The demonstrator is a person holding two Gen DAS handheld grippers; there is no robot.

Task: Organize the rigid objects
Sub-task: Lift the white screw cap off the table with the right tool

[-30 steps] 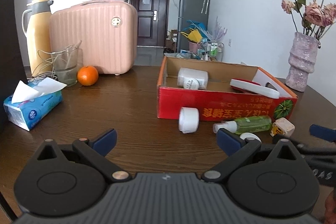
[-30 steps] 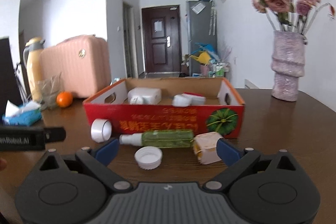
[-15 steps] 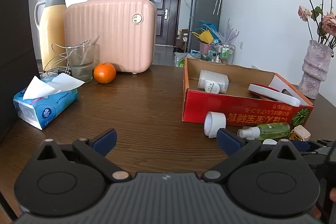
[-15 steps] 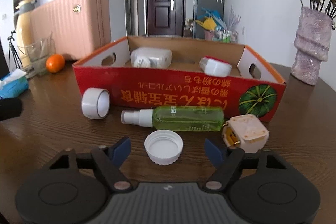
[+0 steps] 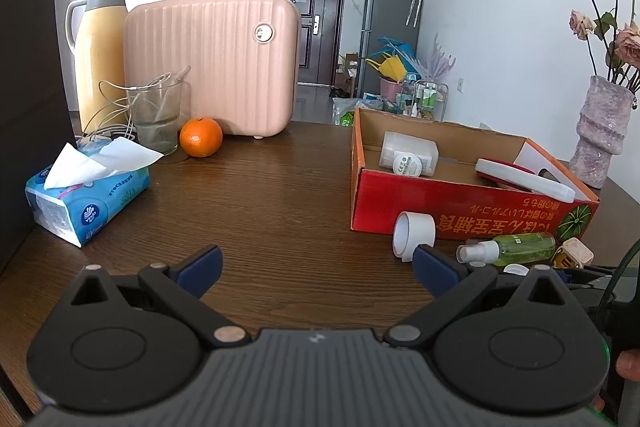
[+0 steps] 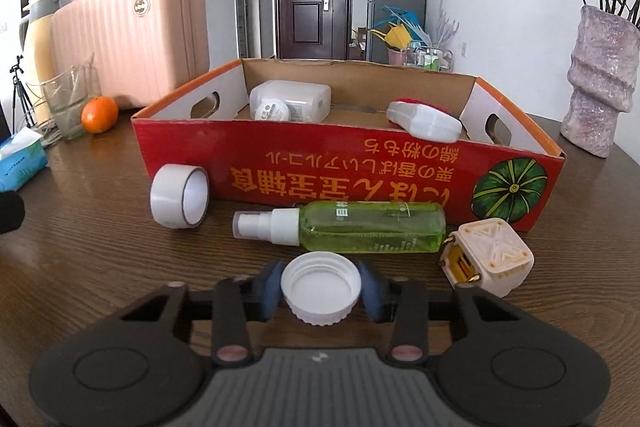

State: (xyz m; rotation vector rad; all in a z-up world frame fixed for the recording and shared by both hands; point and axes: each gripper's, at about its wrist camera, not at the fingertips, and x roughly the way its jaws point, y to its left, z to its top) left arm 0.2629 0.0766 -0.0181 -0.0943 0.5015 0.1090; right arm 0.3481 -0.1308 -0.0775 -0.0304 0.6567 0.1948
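Observation:
In the right wrist view my right gripper [image 6: 320, 289] is shut on a white screw cap [image 6: 320, 285] that rests on the wooden table, one blue pad on each side of it. Just beyond lie a green spray bottle [image 6: 360, 227], a cream cube plug [image 6: 490, 259] and a roll of white tape [image 6: 180, 202], all in front of the red cardboard box [image 6: 340, 183]. A white jar [image 6: 290, 101] and a red-and-white item [image 6: 424, 121] lie inside the box. My left gripper [image 5: 316, 261] hovers open over bare table, left of the tape roll [image 5: 414, 233] and box [image 5: 460, 215].
A blue tissue pack [image 5: 86, 197], an orange [image 5: 201, 137], a glass with cables [image 5: 156, 115], a yellow thermos [image 5: 102, 51] and a pink case [image 5: 212, 59] stand at the left and back. A stone vase with dried roses [image 6: 598, 83] stands right of the box. A dark panel [image 5: 28, 87] borders the table's left.
My right gripper moved forward and down to the white cap and its jaws closed on it. My left gripper shifted left, so the box now sits further right in its view.

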